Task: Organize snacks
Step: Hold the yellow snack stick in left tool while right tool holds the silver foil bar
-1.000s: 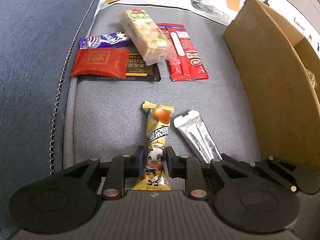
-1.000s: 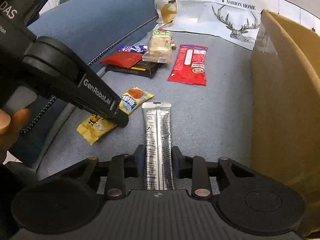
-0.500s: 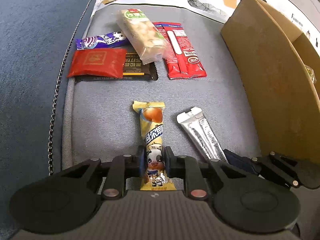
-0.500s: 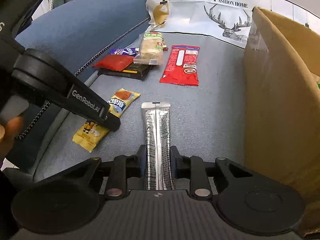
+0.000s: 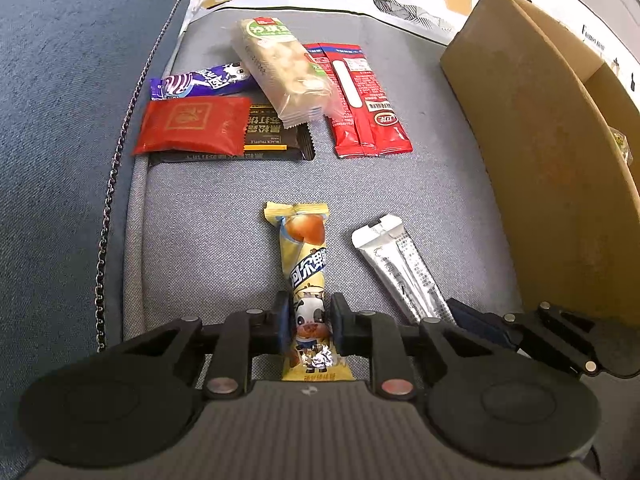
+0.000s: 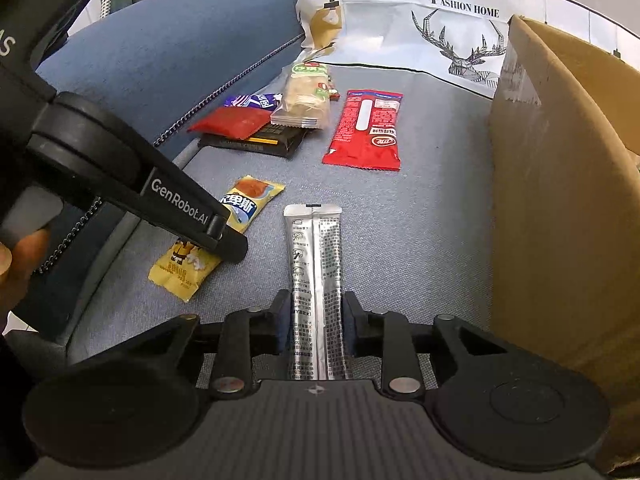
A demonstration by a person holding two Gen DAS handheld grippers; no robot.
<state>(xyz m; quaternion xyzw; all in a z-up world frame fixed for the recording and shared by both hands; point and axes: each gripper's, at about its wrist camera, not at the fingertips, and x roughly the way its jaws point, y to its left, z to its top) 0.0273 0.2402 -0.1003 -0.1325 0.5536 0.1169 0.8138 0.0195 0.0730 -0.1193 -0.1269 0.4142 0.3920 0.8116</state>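
Note:
A yellow snack bar with a cow print [image 5: 306, 264] lies lengthwise on the grey cushion. My left gripper [image 5: 310, 316] has its pads against the bar's near end, and its jaws are opening slightly. Beside it lies a silver stick pack [image 6: 314, 264]; my right gripper [image 6: 316, 320] pinches that pack's near end, jaws also easing open. In the right wrist view the left gripper's finger [image 6: 230, 244] rests over the yellow bar [image 6: 240, 208]. The silver pack [image 5: 400, 264] runs under the right gripper in the left wrist view.
Several snacks lie at the back: a red twin pack [image 5: 360, 100], a pale cracker pack [image 5: 284, 72], a red pouch [image 5: 192, 124] on a black pack [image 5: 276, 142], a purple bar [image 5: 200, 82]. A cardboard box [image 5: 540, 160] stands right. A blue sofa cushion [image 5: 60, 120] rises left.
Both views shifted only slightly. No snack has changed place, and each pack stays between its gripper's jaws.

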